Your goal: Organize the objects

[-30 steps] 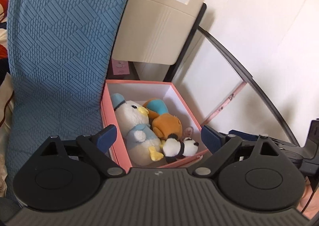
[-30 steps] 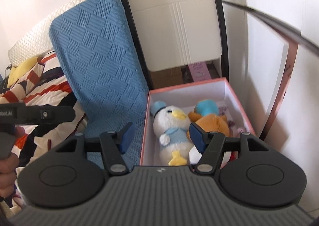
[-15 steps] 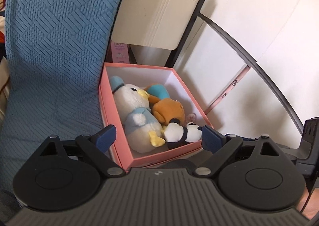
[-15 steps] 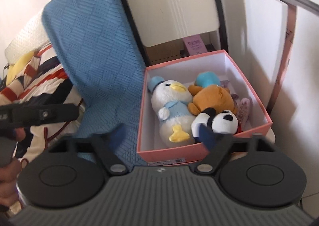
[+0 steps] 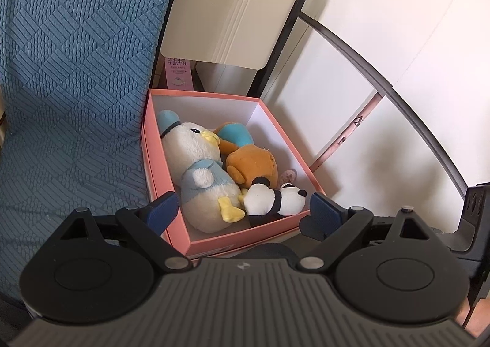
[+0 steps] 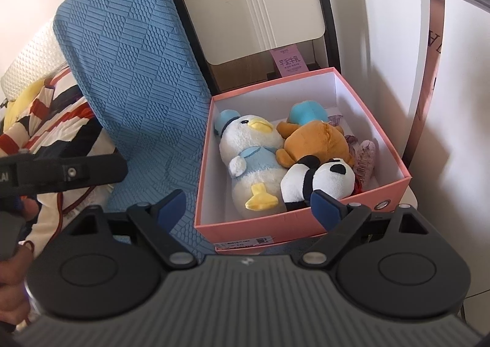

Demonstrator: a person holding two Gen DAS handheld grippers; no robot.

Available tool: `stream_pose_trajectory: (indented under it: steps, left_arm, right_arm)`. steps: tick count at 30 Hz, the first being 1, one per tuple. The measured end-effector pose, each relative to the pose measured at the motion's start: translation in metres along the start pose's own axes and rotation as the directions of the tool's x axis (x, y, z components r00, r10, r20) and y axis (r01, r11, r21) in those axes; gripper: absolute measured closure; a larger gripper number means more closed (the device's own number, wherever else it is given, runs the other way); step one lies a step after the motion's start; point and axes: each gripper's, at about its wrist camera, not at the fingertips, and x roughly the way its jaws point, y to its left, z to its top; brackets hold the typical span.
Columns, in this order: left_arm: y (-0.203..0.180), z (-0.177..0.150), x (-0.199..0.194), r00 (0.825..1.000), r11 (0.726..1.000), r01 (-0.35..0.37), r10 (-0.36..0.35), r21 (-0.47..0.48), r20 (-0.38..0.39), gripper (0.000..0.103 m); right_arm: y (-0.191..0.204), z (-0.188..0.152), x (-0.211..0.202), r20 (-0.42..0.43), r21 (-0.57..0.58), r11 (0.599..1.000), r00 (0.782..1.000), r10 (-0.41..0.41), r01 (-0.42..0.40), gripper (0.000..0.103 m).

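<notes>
An open pink box (image 5: pixel 245 238) (image 6: pixel 266 224) holds a white duck plush (image 5: pixel 199 172) (image 6: pixel 251 157), an orange plush with a blue cap (image 5: pixel 251 160) (image 6: pixel 312 142) and a small panda plush (image 5: pixel 275 198) (image 6: pixel 321 178). My left gripper (image 5: pixel 242 209) is open and empty, hovering above the box's near edge. My right gripper (image 6: pixel 248 206) is open and empty, also just above the box's near wall, its right fingertip in front of the panda.
A blue textured cushion (image 5: pixel 70 71) (image 6: pixel 137 71) leans left of the box. A beige folding chair (image 5: pixel 239 10) (image 6: pixel 260 4) stands behind it against a white wall. Striped bedding (image 6: pixel 52 120) lies far left. The left gripper's handle (image 6: pixel 61 172) shows in the right wrist view.
Both grippers have pulled back and risen, so the whole box shows. The panda plush now lies in the box by the orange plush.
</notes>
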Motion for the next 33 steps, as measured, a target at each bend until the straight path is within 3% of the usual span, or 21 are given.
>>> stream_pose_trajectory:
  steps: [33]
  left_arm:
    - [-0.0048,-0.0013,-0.0046,1.000,1.000,0.012,-0.012,0.015,0.011,0.008]
  right_arm:
    - [-0.0051,-0.0014,0.0010,-0.016,0.002,1.000,1.000,0.000,0.000,0.013]
